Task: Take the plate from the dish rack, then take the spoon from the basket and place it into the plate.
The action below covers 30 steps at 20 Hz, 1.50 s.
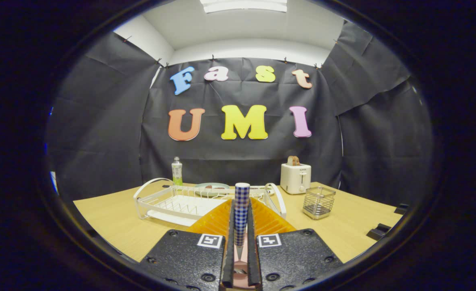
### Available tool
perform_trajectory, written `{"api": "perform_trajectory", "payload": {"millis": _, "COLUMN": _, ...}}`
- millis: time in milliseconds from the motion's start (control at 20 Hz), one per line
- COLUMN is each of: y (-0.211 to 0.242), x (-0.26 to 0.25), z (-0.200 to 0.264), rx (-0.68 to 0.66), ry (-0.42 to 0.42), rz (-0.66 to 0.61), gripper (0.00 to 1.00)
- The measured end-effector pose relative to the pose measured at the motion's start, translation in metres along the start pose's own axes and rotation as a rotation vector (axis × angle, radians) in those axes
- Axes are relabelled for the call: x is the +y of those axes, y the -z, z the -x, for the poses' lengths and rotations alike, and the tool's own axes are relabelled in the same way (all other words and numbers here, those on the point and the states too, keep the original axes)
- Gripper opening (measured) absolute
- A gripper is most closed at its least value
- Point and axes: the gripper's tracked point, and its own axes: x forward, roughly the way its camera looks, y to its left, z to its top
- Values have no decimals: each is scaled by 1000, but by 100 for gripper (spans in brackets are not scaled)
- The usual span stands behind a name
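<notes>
A white wire dish rack with looped handles stands on the table just beyond the fingers, and its near right part is hidden behind them. A pale green plate lies flat on the table behind the rack's far rail, with something small and dark on it that is too small to identify. A clear bottle with a green label stands upright behind the rack, to the left of the plate. To the right of the rack is a small wire-mesh basket, standing apart from it, and behind the basket, near the back wall, a cream toaster carries a slice of bread in its slot. The gripper is nearly closed, its two fingers pressing from either side on the spoon, whose blue-and-white checked handle stands upright between them and rises above their tips; a pinkish part of the spoon shows lower down in the narrow gap. The table is light wood-grain. Black cloth hangs behind and on both sides, with a white ceiling and a light panel above. Two small black blocks sit at the table's right margin.
</notes>
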Motion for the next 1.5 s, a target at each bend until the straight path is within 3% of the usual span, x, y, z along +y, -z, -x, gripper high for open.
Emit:
{"api": "perform_trajectory", "payload": {"millis": 200, "y": 0, "x": -13, "z": 3, "rx": 5, "ry": 21, "rz": -24, "gripper": 19}}
{"api": "perform_trajectory", "payload": {"millis": 450, "y": -19, "x": -38, "z": 12, "rx": -10, "ry": 32, "rz": -21, "gripper": 37}}
{"api": "perform_trajectory", "payload": {"millis": 850, "y": -58, "x": -93, "z": 45, "rx": -56, "ry": 101, "rz": -30, "gripper": 52}}
{"api": "perform_trajectory", "payload": {"millis": 1000, "y": -68, "x": -98, "z": 55, "rx": -37, "ry": 75, "rz": -34, "gripper": 69}}
{"api": "perform_trajectory", "payload": {"millis": 1150, "y": -75, "x": -95, "z": 64, "rx": 5, "ry": 25, "rz": -1, "gripper": 99}}
{"api": "perform_trajectory", "payload": {"millis": 1200, "y": -78, "x": -90, "z": 69, "rx": 15, "ry": -2, "rz": 5, "gripper": 100}}
{"api": "perform_trajectory", "payload": {"millis": 1500, "y": -91, "x": -104, "z": 94, "rx": 70, "ry": 46, "rz": -17, "gripper": 100}}
